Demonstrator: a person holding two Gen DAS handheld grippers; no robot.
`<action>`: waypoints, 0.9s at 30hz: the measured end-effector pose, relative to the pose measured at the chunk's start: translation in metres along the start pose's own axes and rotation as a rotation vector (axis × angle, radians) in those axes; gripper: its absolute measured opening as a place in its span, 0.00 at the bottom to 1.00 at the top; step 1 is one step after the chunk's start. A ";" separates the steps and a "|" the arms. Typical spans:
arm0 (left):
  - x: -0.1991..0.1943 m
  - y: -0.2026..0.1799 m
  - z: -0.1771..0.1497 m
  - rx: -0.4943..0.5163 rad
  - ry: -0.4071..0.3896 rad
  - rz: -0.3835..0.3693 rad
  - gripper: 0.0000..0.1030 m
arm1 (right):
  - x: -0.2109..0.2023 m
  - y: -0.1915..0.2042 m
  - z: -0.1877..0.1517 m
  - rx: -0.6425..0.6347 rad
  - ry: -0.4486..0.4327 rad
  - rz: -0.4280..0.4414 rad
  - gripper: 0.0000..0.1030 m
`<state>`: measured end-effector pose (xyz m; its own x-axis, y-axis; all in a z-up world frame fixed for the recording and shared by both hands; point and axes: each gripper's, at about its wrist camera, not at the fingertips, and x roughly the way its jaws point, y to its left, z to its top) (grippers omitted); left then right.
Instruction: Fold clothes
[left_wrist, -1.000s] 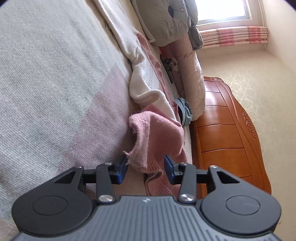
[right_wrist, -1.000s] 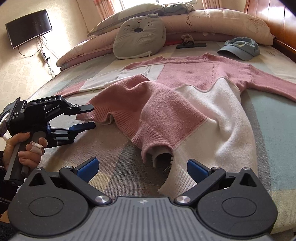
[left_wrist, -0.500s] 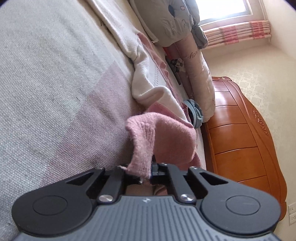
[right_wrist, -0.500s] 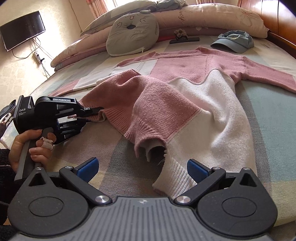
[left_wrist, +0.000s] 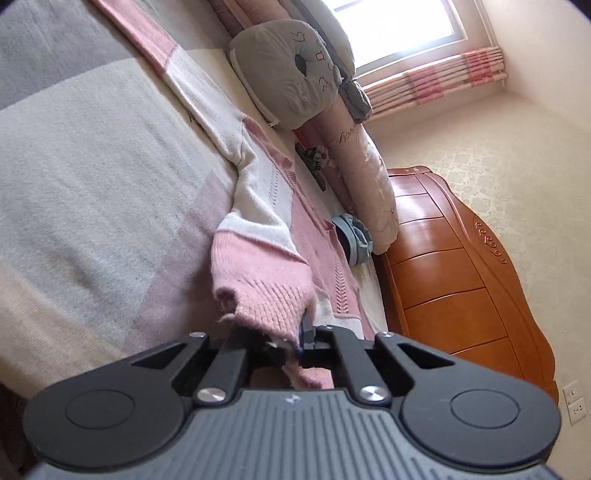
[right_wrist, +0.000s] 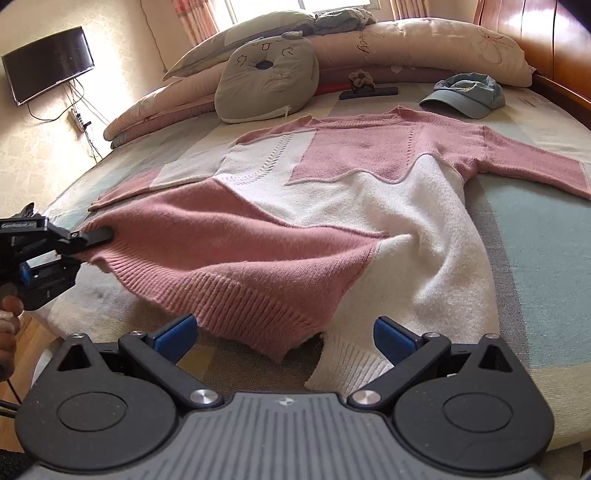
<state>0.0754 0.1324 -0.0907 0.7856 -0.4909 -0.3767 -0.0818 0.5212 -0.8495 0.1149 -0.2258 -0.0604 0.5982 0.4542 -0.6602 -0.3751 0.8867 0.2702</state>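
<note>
At the left edge of the right wrist view, the left claw (right_wrist: 94, 236) is pinched on the ribbed hem corner of the pink and white sweater (right_wrist: 332, 206), which lies spread across the bed (right_wrist: 535, 258) through the middle of the frame, its collar toward the pillows at the top. That corner is lifted and the pink panel is stretched taut toward the left; the bite looks shallow, so a harder pull could let the loose knit slip free or drag the whole garment sideways and skew the fold. At bottom centre, the right claw (right_wrist: 284, 334) stands spread wide with nothing between its blue pads, hovering just before the drooping middle of the hem. If only one corner rises, the hem may bunch. At upper right, a blue cap (right_wrist: 465, 94) lies near the far sleeve, which may snag it.
</note>
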 end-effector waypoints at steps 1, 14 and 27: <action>-0.004 0.000 -0.001 -0.001 0.006 0.010 0.03 | -0.001 0.000 0.000 -0.001 -0.001 0.000 1.00; -0.042 -0.025 0.023 0.211 -0.057 0.177 0.04 | -0.021 -0.034 -0.004 0.095 -0.026 -0.065 1.00; 0.041 -0.081 0.011 0.551 0.112 0.231 0.22 | -0.021 -0.055 0.000 0.165 -0.056 -0.053 1.00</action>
<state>0.1212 0.0773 -0.0333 0.7133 -0.3770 -0.5908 0.1104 0.8929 -0.4365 0.1231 -0.2841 -0.0616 0.6540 0.4066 -0.6379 -0.2237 0.9095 0.3504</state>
